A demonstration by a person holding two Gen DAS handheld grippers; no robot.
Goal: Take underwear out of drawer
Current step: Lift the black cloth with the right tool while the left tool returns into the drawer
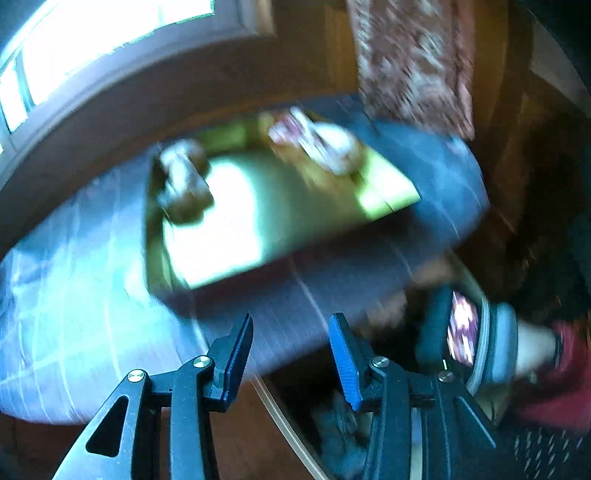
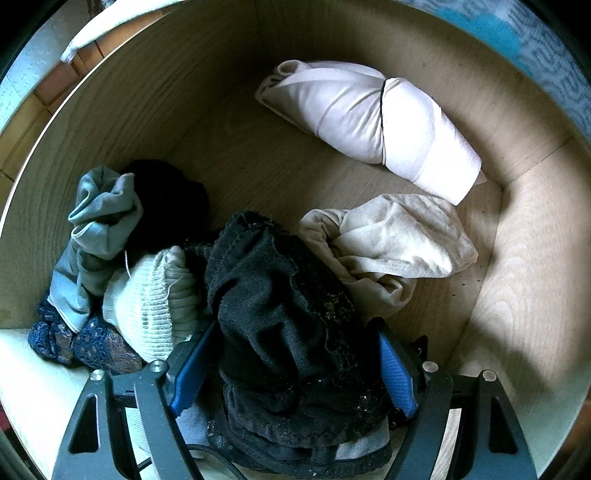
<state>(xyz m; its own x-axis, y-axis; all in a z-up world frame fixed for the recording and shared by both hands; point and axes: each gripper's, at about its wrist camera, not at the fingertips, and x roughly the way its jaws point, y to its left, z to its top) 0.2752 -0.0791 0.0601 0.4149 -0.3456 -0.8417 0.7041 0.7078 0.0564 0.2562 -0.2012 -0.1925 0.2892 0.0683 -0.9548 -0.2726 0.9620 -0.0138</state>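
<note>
While the right wrist view looks sharply down into the wooden drawer (image 2: 524, 295), the left wrist view is blurred and shows only a bed (image 1: 74, 295) with a green tray (image 1: 295, 214) on it, and a window (image 1: 92, 33) behind; no underwear appears there. The left gripper (image 1: 291, 354) has a narrow gap between its jaws and nothing in it. The right gripper (image 2: 295, 369) stands wide, one blue pad on each side of black underwear (image 2: 280, 310) with a lace edge, crumpled in the drawer; whether the pads press it, I cannot tell. Around it lie a white rolled piece (image 2: 373, 118), a cream piece (image 2: 391, 243), a grey piece (image 2: 99, 229) and a ribbed white sock (image 2: 155, 299).
</note>
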